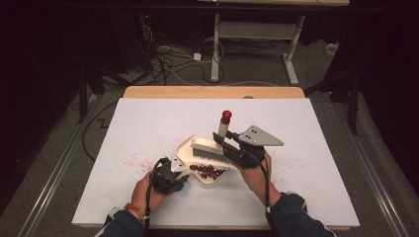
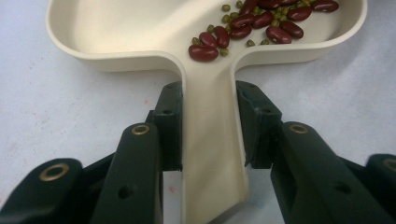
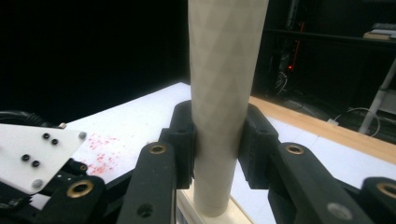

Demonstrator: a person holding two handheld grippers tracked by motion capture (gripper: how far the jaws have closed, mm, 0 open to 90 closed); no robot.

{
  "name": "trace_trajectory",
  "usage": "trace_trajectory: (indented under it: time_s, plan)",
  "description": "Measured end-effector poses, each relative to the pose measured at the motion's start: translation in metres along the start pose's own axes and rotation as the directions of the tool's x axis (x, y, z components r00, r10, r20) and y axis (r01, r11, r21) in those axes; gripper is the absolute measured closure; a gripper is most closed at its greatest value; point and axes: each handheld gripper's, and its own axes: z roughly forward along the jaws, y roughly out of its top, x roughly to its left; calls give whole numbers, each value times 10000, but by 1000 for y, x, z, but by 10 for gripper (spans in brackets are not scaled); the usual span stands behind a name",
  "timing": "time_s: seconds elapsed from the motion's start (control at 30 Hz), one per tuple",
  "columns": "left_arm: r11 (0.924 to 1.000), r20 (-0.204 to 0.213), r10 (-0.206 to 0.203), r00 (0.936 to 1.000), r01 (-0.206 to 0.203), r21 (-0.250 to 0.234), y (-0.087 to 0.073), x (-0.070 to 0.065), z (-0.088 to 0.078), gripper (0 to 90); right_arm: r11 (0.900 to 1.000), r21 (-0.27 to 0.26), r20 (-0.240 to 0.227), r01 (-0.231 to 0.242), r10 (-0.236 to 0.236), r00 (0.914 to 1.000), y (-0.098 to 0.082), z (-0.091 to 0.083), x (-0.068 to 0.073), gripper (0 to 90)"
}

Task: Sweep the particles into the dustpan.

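Dustpan [image 1: 184, 148] on white table [image 1: 148, 128], dark room, cables [image 1: 163, 59] behind.

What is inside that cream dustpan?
Inside the dustpan lie dark red beans mixed with small green beans, heaped at one side. In the high view the brush stands over the pan, so anything beneath its bristles is covered.

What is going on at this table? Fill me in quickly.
A person is sweeping beans into a dustpan. The left gripper is shut on the cream dustpan by its handle, holding it on the white table. The right gripper is shut on the brush by its handle, bristles over the pan. Red beans and small green ones lie in the pan.
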Motion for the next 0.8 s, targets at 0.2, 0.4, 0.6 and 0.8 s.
trace_trajectory:
  time_s: [0.2,0.4,0.6,0.8]
  plan:
    - [10000,311,-37,9995,36,46,-3,-1,-3,632,10000,6,199,61,-61,9998,2,-6,-13,703]
    - [9998,648,160,9978,-169,126,-6,-2,-6,632,9998,154,180,119,-122,9998,-2,-7,-21,703]
    - [9995,847,258,9961,-274,174,-6,-4,-8,632,9991,302,345,285,-295,9990,-9,-4,-26,703]
    - [9995,952,198,9953,-222,242,-8,-3,-8,632,9958,670,779,630,-681,9946,-21,5,-30,703]
